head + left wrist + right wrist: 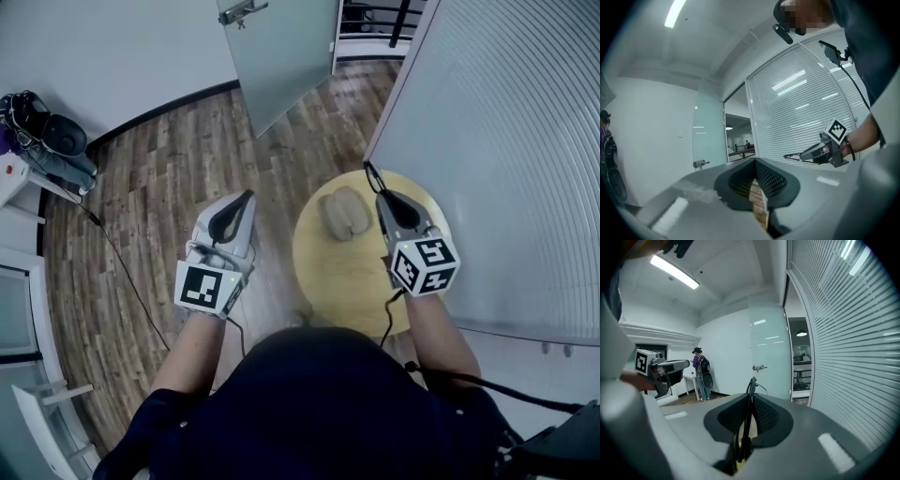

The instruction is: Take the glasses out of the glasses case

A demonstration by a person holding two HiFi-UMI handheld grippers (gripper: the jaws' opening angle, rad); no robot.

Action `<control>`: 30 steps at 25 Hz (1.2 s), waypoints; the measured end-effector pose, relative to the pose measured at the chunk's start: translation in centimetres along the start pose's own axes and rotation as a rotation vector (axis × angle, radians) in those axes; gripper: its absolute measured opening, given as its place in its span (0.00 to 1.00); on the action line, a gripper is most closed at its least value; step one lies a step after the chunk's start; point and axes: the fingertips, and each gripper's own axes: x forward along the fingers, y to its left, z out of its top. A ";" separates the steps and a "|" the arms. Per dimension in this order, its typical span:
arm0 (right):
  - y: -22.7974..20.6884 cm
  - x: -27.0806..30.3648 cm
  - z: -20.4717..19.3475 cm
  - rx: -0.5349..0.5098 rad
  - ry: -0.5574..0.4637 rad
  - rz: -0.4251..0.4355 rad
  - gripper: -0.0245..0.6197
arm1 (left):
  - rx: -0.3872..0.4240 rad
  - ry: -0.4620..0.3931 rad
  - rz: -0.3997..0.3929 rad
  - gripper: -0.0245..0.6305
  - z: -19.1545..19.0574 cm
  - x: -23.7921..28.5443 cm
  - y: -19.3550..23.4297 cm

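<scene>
A beige glasses case [343, 215] lies open on the round wooden table [347, 281], and I see nothing inside it. My right gripper [380, 197] hovers above the table's right side, just right of the case, shut on a pair of thin black glasses [372, 175]. In the right gripper view the glasses [750, 389] stand edge-on between the pads and poke out past the tips. My left gripper [249, 197] hangs over the floor to the left of the table, shut with nothing in it. The left gripper view shows the right gripper [819, 152] with the glasses [793, 156] sticking out.
A ribbed blind wall [506, 141] runs close along the table's right. A frosted glass door [281, 47] stands ahead. A cable [122, 272] trails over the wooden floor at left. Far off, a person with a backpack [701, 373] stands by a white table.
</scene>
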 end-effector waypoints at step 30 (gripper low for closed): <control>-1.1 -1.9 3.6 0.008 -0.115 -0.033 0.09 | 0.004 -0.047 -0.047 0.04 2.2 0.7 0.0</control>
